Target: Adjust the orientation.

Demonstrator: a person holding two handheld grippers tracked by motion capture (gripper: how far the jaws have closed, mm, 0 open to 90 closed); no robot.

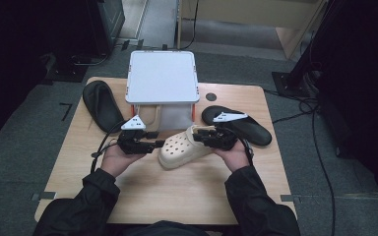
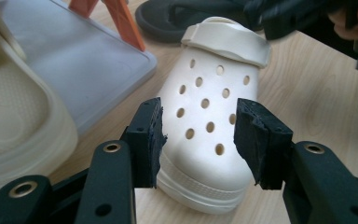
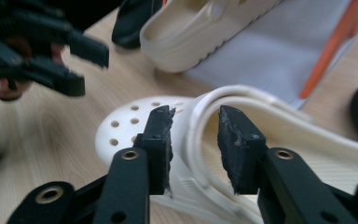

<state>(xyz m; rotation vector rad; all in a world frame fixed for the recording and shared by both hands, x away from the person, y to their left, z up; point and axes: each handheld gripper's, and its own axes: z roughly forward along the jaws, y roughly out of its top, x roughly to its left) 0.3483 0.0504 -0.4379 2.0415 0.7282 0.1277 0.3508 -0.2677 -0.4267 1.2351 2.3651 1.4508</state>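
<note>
A cream clog (image 1: pixel 179 147) lies in the middle of the wooden table, toe toward the person's left. My left gripper (image 1: pixel 158 144) is at its toe; in the left gripper view the open jaws (image 2: pixel 198 114) stand on either side of the holed toe cap (image 2: pixel 205 107) without squeezing it. My right gripper (image 1: pixel 203 137) is at the heel end. In the right gripper view its jaws (image 3: pixel 195 121) straddle the clog's strap (image 3: pixel 242 93), and the pads stand a little clear of it.
A second cream clog (image 3: pixel 200 28) rests on a grey tray (image 2: pixel 88 65) under a white-topped stand (image 1: pixel 162 76) with orange legs (image 2: pixel 121 18). One black sandal (image 1: pixel 102 104) lies at the back left, another (image 1: pixel 243 127) just right of my right gripper.
</note>
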